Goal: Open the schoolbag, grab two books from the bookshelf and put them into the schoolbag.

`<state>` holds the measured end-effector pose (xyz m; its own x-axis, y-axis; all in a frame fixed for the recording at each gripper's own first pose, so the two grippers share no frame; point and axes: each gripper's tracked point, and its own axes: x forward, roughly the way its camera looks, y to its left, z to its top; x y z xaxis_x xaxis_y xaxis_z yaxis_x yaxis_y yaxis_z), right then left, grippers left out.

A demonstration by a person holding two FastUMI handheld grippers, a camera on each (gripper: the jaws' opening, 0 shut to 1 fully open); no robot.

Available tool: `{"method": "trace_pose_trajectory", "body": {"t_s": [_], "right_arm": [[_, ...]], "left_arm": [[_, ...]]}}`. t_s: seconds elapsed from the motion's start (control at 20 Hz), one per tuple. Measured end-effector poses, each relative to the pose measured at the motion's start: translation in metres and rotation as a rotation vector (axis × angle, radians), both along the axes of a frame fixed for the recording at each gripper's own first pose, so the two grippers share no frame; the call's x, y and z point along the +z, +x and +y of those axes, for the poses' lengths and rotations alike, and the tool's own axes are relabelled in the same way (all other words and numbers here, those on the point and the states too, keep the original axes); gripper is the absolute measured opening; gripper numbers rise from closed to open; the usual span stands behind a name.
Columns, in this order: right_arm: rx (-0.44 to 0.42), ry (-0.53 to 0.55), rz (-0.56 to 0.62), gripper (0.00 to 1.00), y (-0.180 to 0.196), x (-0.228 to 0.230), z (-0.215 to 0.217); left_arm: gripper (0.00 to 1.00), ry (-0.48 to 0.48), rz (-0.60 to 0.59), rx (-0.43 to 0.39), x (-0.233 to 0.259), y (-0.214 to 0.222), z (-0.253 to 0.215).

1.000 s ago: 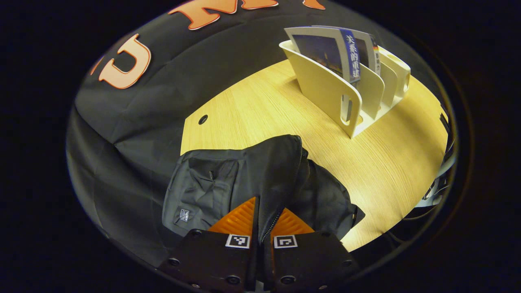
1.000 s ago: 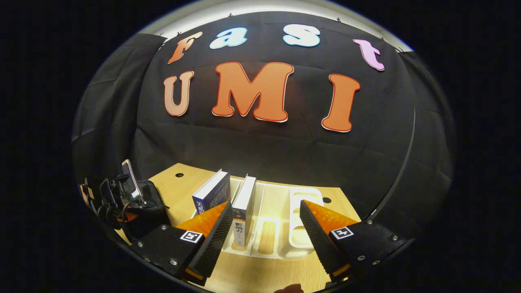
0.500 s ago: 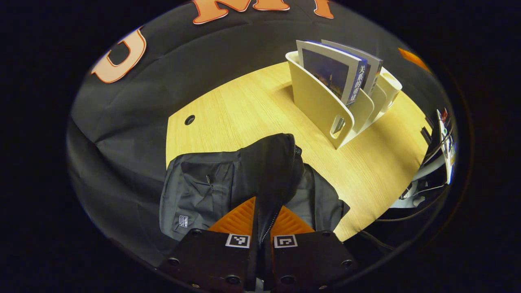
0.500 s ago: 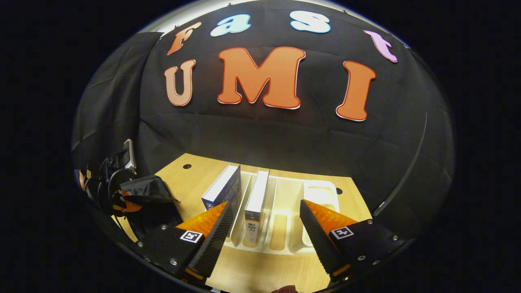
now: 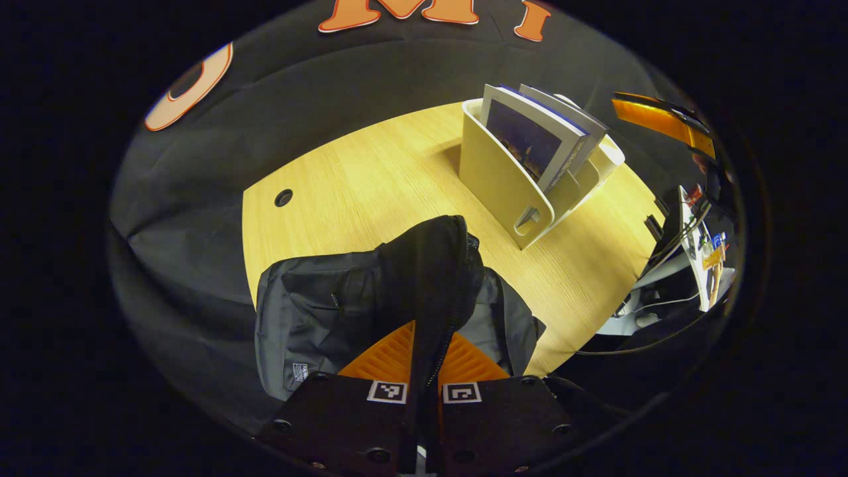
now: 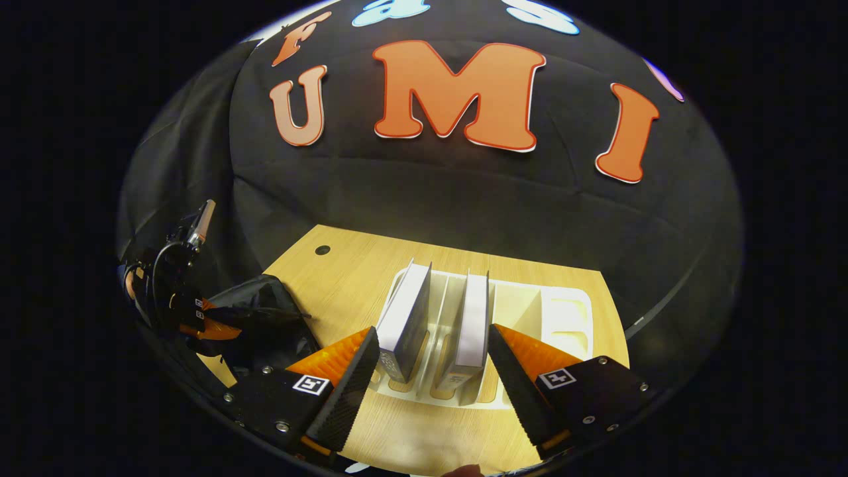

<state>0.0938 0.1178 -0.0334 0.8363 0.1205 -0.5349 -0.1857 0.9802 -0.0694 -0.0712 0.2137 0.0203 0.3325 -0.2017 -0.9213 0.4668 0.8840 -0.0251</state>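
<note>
The left gripper (image 5: 424, 358) pinches the bag (image 5: 397, 291) flap, lifting it at the bench's (image 5: 371, 172) near left. The right gripper (image 6: 429, 361), fingers spread, straddles two upright books (image 6: 437, 318) in the shelf (image 6: 563, 311). Best to centre over both, close squarely, then lift straight.

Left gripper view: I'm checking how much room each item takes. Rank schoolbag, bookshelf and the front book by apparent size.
1. schoolbag, though nearest the camera
2. bookshelf
3. front book, partly hidden in the shelf
</note>
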Motion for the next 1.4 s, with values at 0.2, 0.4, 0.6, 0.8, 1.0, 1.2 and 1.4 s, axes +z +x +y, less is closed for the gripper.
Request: {"method": "trace_pose_trajectory", "body": {"t_s": [0.2, 0.4, 0.6, 0.8, 1.0, 1.2, 1.4], "right_arm": [[0.013, -0.053, 0.039, 0.99, 0.018, 0.012, 0.016], [0.021, -0.036, 0.131, 0.99, 0.028, 0.010, 0.030], [0.017, 0.012, 0.250, 0.99, 0.036, -0.004, 0.039], [0.020, 0.000, 0.382, 0.99, 0.050, -0.029, 0.043], [0.001, 0.014, 0.520, 0.99, 0.061, -0.051, 0.048], [-0.007, -0.021, 0.592, 0.93, 0.074, -0.069, 0.050], [-0.058, -0.097, 0.646, 0.84, 0.085, -0.094, 0.040]], "left_arm": [[0.06, -0.015, 0.017, -0.064, 0.010, 0.007, 0.005], [0.06, -0.027, 0.025, -0.110, 0.018, 0.016, 0.008], [0.06, -0.019, 0.034, -0.164, 0.019, 0.021, 0.013], [0.06, -0.023, 0.052, -0.210, 0.017, 0.025, 0.012], [0.06, 0.012, 0.058, -0.253, 0.018, 0.034, 0.018], [0.06, 0.015, 0.068, -0.275, 0.018, 0.039, 0.015], [0.06, -0.003, 0.087, -0.268, 0.010, 0.039, 0.014]]}}
